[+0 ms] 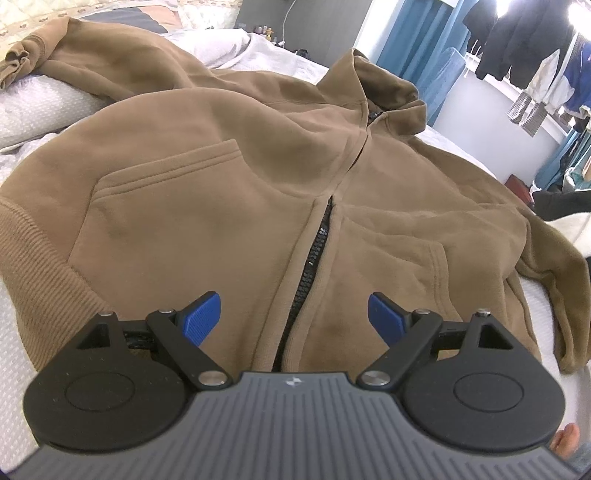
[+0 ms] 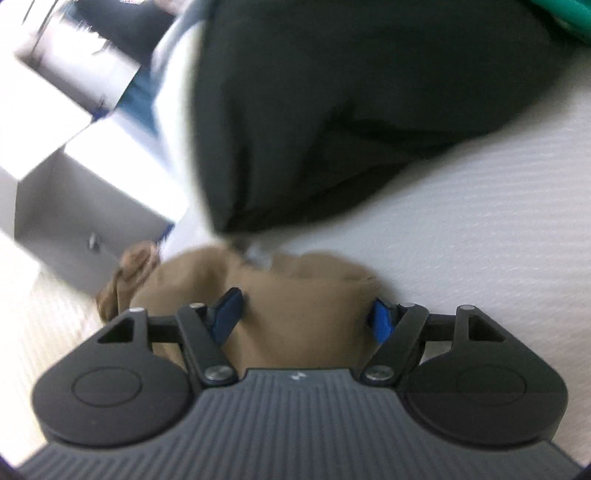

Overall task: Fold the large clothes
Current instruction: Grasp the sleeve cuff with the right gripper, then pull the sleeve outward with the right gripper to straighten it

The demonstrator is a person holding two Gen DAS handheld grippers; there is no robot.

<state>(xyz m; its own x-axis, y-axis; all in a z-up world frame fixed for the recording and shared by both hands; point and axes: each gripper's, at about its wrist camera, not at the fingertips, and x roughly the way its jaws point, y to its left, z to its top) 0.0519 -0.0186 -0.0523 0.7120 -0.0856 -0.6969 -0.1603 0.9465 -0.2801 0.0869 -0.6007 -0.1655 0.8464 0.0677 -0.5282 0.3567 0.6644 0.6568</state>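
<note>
**One brown hoodie on the bed, two grippers spread above it**

One brown fleece zip-front hoodie [image 1: 229, 206] lay face up across a white textured bedsheet [image 1: 546, 325], filling the middle of the left wrist view. Its single black zipper [image 1: 314, 266] ran up the centre of the frame, parted at the lower end. Two kangaroo pockets showed, one on each side of the zipper, the larger-looking one at centre left. One sleeve stretched to the upper left corner, its cuff bunched over a white pillow [image 1: 33, 107]; the other sleeve trailed along the right edge. The hood [image 1: 373, 81] sat crumpled at upper centre.

The left gripper [image 1: 294, 315] hung over the hem at the bottom of the frame, its two blue-padded fingers [image 1: 202, 318] spread wide on either side of the zipper, pinching nothing.

The right wrist view was blurred. The right gripper [image 2: 306, 319] was likewise spread apart, its two blue pads [image 2: 227, 314] flanking a fold of the same brown hoodie [image 2: 295, 306] low in the frame; contact could not be told. A dark cloth mass [image 2: 351, 110] filled the upper centre, over the white sheet [image 2: 480, 240] at right.

Several dark garments [image 1: 517, 33] hung in the upper right of the left wrist view.
</note>
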